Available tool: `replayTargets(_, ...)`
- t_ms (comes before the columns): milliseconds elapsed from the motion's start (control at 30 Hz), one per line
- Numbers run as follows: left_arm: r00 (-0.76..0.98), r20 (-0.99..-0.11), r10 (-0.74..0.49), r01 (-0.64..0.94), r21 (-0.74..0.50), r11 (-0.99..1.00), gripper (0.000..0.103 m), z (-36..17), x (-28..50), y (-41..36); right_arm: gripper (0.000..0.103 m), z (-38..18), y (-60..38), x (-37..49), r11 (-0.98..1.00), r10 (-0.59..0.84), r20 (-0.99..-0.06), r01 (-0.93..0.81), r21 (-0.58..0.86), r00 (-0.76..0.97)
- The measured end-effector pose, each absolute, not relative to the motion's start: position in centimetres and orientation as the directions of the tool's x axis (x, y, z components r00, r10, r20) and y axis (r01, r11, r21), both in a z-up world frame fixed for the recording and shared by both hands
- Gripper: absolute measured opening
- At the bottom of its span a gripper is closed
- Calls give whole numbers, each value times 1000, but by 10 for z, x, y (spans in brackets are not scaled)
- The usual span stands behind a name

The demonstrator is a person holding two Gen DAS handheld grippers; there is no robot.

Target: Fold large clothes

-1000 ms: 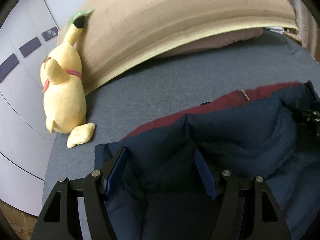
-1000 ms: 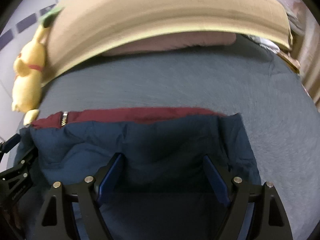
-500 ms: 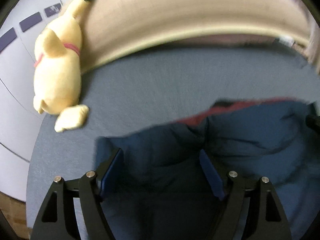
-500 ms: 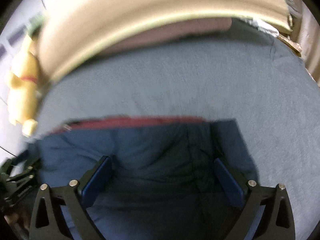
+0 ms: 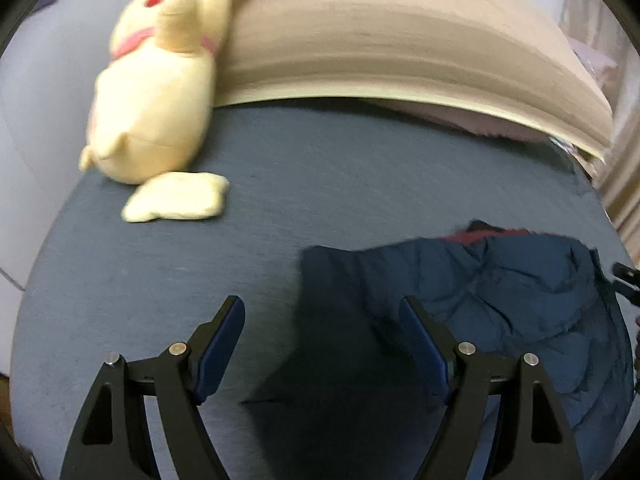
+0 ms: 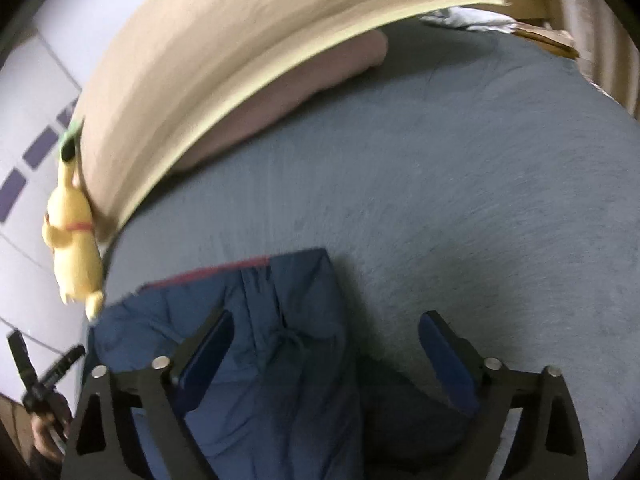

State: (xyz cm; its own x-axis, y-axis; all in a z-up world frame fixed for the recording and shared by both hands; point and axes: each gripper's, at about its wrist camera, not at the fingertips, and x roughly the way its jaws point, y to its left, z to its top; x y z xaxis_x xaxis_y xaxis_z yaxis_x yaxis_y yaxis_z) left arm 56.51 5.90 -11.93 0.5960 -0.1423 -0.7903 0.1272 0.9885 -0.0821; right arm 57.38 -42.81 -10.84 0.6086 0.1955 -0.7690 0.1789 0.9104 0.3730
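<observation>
A navy padded jacket (image 5: 520, 304) with a dark red lining edge lies folded in a bundle on the grey bed sheet (image 5: 340, 184). It also shows in the right wrist view (image 6: 260, 360). My left gripper (image 5: 322, 324) is open and empty, above the sheet just left of the jacket's left edge. My right gripper (image 6: 326, 338) is open and empty, above the jacket's right edge, its left finger over the fabric and its right finger over bare sheet.
A yellow plush toy (image 5: 156, 88) lies at the far left of the bed against a beige blanket (image 5: 400, 40), with a pink pillow (image 6: 288, 92) under it. A white wall stands on the left. The other handheld gripper (image 6: 36, 376) shows at lower left.
Both grippers have pulled back off the jacket and swung apart, left one leftward, right one rightward. The jacket now lies released on the sheet.
</observation>
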Motion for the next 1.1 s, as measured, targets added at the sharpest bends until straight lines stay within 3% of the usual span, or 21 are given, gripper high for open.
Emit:
replayTargets(67,589,-796,-139,147,-64,987,80,-122,568,47,88,-114,-423,579,915,200,-780,171,364,593)
replayTargets(100,583,-801,-136,152,-57,987,79,-123,571,44,76,-116,-424,580,917,198,-784,171,360,589)
replayTargets(133,581,-805,-121,147,-43,988,64,-123,571,41,40,-121,-423,585,920,194,-799,177,349,570)
replayTargets(167,573,-813,-100,140,-24,990,50,-127,575,38,23,-123,-422,591,923,192,-810,178,340,554)
replayTargets(200,557,-828,-66,119,1,993,25,-131,580,38,19,-125,-419,595,931,181,-825,176,319,536)
replayTargets(267,549,-834,-57,94,-6,996,20,-135,583,42,11,-119,-407,597,953,143,-827,149,263,544)
replayTargets(333,549,-835,-38,69,0,998,16,-141,586,46,9,-110,-402,599,965,91,-824,154,211,559)
replayTargets(600,559,-821,113,61,177,982,17,-158,590,26,11,-134,-394,608,969,-1,-864,215,124,503)
replayTargets(667,580,-808,104,55,165,985,17,-148,583,31,21,-124,-391,607,968,-10,-858,220,121,513)
replayTargets(700,589,-802,103,42,157,987,19,-142,580,33,33,-115,-393,600,966,-11,-845,223,128,534)
replayTargets(733,602,-791,106,23,151,988,25,-133,575,36,55,-106,-394,595,965,-7,-831,222,140,557)
replayTargets(800,642,-756,128,-19,152,988,35,-113,565,40,73,-81,-396,581,957,-46,-783,251,143,621)
replayTargets(900,711,-689,137,-49,146,988,63,-83,551,30,75,-53,-386,571,954,-54,-721,249,168,691)
replayTargets(1100,745,-666,32,98,158,983,65,-77,539,-44,80,-51,-318,580,979,20,-681,123,161,732)
